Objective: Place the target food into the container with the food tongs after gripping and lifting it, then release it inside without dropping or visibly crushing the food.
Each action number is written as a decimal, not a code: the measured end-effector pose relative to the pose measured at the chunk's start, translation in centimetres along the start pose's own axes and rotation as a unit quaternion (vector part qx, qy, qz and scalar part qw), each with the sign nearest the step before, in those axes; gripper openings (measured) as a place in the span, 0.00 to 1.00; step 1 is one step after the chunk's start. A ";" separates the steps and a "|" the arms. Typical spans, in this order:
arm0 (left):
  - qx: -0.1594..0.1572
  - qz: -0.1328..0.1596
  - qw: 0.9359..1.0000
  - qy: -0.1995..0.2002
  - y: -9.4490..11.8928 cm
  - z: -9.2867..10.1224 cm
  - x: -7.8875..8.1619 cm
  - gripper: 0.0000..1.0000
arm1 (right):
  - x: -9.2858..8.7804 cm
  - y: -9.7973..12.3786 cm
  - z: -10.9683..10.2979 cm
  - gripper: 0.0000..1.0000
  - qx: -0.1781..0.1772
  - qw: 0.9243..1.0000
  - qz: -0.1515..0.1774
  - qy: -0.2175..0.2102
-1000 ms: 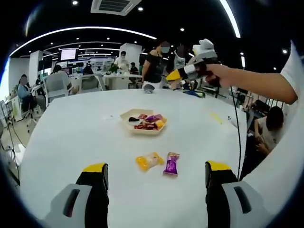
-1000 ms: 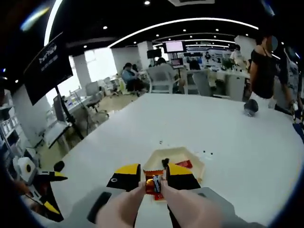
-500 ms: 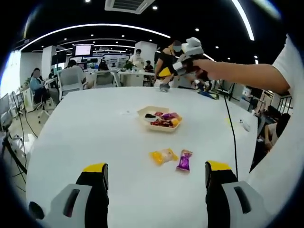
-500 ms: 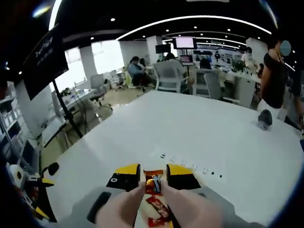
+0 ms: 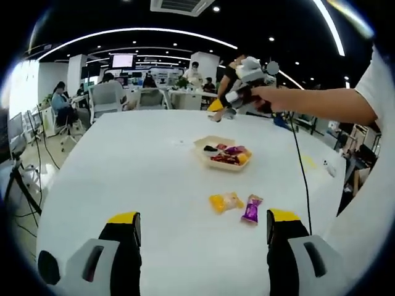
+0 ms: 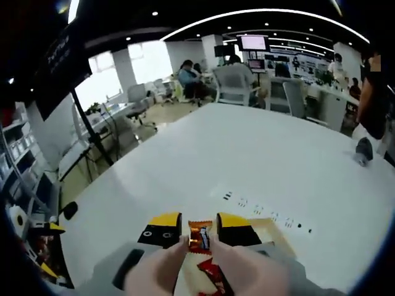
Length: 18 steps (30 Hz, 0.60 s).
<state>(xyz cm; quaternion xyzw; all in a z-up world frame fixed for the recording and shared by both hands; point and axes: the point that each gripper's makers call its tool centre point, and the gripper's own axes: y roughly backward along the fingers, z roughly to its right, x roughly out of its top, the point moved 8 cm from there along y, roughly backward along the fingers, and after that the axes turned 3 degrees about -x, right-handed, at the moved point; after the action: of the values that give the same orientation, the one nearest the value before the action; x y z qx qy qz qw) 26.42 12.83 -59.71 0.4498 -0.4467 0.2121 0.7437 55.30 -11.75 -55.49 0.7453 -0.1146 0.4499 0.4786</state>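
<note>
Right gripper view: the right gripper (image 6: 199, 232) pinches an orange-wrapped candy (image 6: 199, 236) directly above the tray (image 6: 274, 229), which lies just below its tips. The left gripper (image 5: 200, 225) hangs spread, well apart from it

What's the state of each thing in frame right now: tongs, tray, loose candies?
Right tongs: shut on an orange-wrapped candy, held above the tray.
Left tongs: open, nothing between them, low over the table.
Tray: upright on the table, holding several wrapped candies.
Yellow candy: lying loose on the table, outside the tray.
Purple candy: lying loose beside the yellow candy, outside the tray.
</note>
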 end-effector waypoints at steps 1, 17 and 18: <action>0.002 0.000 1.000 0.001 0.0 0.0 0.0 0.83 | -0.1 -0.2 0.0 0.21 0.002 1.000 -0.001 0.000; 0.011 0.005 1.000 -0.001 0.6 0.1 0.2 0.83 | -0.7 0.5 -0.3 0.26 0.009 1.000 -0.003 -0.006; 0.011 0.006 1.000 -0.001 0.7 0.1 0.2 0.83 | -0.7 0.7 -0.6 0.27 0.012 1.000 -0.003 -0.008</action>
<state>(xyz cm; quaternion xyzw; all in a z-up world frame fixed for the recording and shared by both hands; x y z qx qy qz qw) 25.99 13.05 -59.19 0.4555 -0.4478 0.2205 0.7371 54.14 -11.85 -55.53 0.7549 -0.1112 0.4434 0.4703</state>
